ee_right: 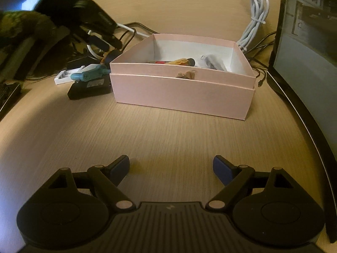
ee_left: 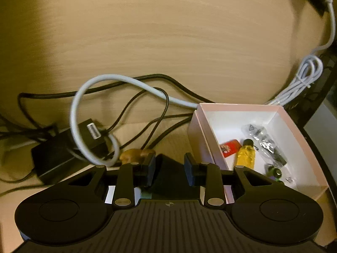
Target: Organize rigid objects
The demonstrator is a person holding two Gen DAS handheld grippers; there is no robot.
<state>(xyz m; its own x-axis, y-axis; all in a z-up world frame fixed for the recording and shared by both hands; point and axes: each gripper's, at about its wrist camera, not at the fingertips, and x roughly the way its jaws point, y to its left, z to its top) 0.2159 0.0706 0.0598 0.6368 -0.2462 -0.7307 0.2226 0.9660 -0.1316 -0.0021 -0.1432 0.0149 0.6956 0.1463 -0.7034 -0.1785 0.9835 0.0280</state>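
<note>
Some small things already sit in my pink box (ee_right: 181,92); the teal tool (ee_right: 88,74) waits outside. My left gripper (ee_left: 169,168) pinches something dark, my right gripper (ee_right: 171,168) is spread wide

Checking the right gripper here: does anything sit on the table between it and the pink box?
Nothing visible. Only bare table lies between the open right gripper and the pink box; the teal-handled tool sits left of the box, off that path.
</note>
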